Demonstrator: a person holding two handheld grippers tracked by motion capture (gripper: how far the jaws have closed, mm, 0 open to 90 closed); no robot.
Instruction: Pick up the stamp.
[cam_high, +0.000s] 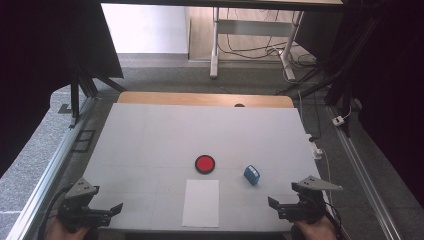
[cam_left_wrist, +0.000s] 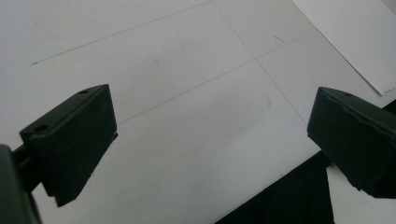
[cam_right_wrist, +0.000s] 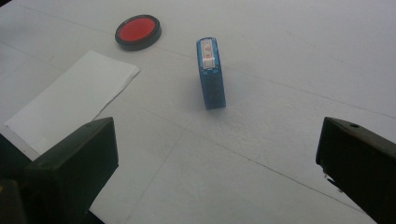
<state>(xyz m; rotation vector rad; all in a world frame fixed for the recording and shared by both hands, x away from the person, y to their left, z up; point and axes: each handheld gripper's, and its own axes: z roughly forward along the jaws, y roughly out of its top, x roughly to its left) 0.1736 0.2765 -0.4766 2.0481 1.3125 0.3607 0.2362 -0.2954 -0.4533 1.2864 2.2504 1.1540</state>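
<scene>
Right now the small blue rectangular plastic stamp (cam_high: 251, 174) lies on the white desk (cam_high: 150, 140), at four o'clock from the round red ink pad (cam_high: 205, 164), near the white paper sheet (cam_high: 201, 202). Right tongs (cam_high: 274, 205) and left tongs (cam_high: 116, 208) both gape apart, empty.

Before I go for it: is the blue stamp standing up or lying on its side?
Lying on its side. The blue stamp rests lengthwise on the table, its labelled end facing the ink pad.
</scene>
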